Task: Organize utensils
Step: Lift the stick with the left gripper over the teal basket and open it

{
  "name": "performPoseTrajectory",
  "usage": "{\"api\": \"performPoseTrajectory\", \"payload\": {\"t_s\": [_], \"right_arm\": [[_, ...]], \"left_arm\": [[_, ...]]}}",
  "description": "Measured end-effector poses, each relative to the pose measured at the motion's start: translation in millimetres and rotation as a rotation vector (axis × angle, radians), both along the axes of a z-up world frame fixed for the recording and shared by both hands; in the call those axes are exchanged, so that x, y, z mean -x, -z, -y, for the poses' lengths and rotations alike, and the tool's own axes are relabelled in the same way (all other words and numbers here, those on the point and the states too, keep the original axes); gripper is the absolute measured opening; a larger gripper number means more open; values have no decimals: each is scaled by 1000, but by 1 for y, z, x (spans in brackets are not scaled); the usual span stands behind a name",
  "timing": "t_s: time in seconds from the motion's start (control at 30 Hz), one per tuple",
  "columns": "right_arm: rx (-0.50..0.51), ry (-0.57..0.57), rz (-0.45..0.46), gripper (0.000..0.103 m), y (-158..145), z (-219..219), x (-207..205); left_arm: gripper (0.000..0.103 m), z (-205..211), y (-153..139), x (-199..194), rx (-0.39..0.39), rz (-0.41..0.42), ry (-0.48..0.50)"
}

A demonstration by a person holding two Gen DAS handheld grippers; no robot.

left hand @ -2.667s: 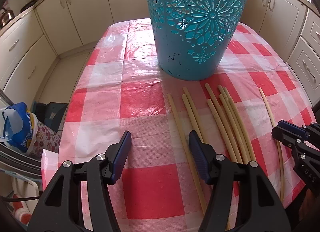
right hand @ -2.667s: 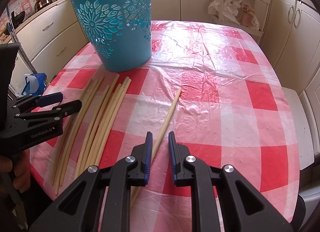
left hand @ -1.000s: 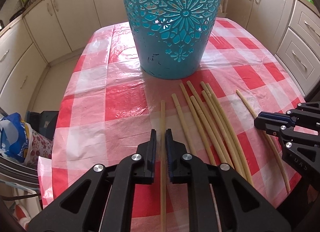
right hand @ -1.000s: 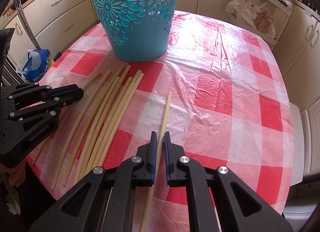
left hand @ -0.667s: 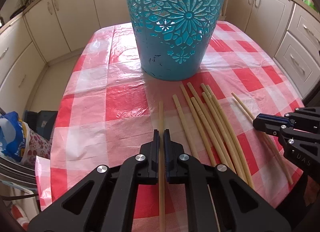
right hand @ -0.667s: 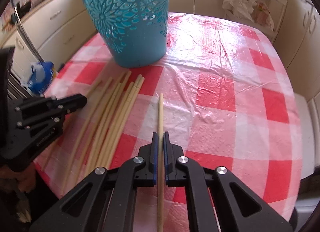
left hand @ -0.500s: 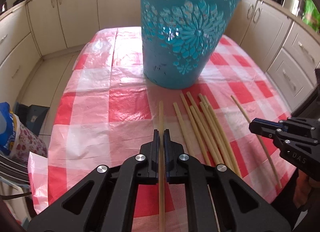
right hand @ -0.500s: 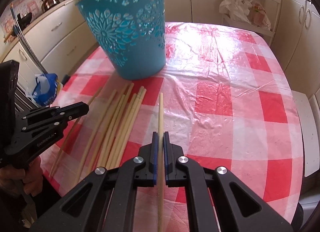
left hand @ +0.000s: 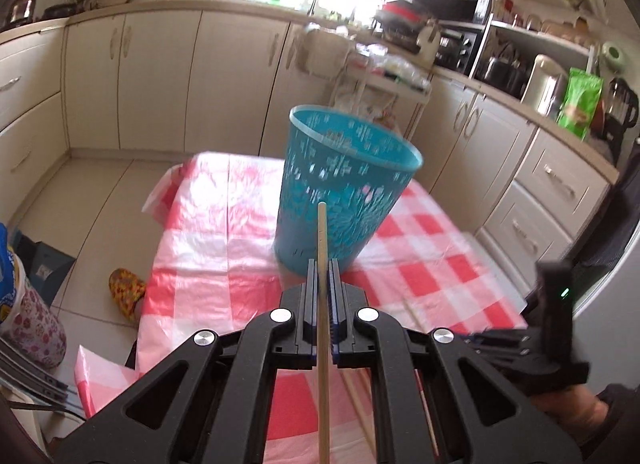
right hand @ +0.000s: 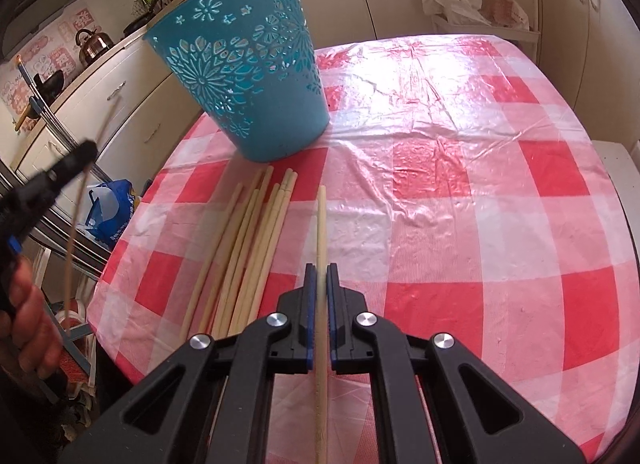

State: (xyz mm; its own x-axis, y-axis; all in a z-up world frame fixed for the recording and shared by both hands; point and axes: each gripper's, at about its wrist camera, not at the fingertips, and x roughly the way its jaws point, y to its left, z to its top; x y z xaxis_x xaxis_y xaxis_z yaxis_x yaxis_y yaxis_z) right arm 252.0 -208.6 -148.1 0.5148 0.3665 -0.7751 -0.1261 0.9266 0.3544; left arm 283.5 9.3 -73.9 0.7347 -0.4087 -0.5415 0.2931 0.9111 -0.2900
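Left gripper: jaws clamped on one long bamboo stick, which runs straight fwd between the pads, tip projecting ahead of the jaws and overlapping the wall of the teal basket in view. Gripper is raised above the table; basket stands upright on the red-and-white check cloth, directly ahead of the jaws, open rim visible. View is motion-blurred. To the right of the jaws and lower, the right gripper appears, dark and blurred.

Right gripper: jaws closed on a second stick, aligned fwd along the fingers, far end ahead of the jaws over a pale square of cloth; whether that end touches the cloth cannot be told. Just left of the jaws, a loose bundle of sticks lies flat, fanning toward the basket, which sits ahead and left. Far left of the jaws: left gripper, blurred, w/ its stick seen as a curved streak.
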Motion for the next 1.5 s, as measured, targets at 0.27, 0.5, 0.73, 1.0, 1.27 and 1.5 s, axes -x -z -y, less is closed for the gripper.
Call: {"api": "performPoseTrajectory", "payload": {"t_s": [0.27, 0.5, 0.73, 1.0, 1.27, 1.5], "right_arm": [[-15, 12, 17, 6, 3, 4, 2], [-35, 26, 32, 6, 3, 9, -2], [-47, 22, 14, 6, 12, 7, -5], [-55, 28, 17, 6, 15, 5, -7], [-55, 32, 28, 6, 10, 5, -5], [-70, 46, 67, 6, -5, 8, -2]], "left_arm": [[4, 2, -83, -22, 139, 234, -26], [4, 30, -128, -84, 167, 407, -121], [5, 50, -119, -131, 143, 422, -225], [5, 62, -83, -138, 45, 346, -219], [5, 55, -59, -130, 19, 293, -191], [23, 33, -48, -111, 45, 250, -221]]}}
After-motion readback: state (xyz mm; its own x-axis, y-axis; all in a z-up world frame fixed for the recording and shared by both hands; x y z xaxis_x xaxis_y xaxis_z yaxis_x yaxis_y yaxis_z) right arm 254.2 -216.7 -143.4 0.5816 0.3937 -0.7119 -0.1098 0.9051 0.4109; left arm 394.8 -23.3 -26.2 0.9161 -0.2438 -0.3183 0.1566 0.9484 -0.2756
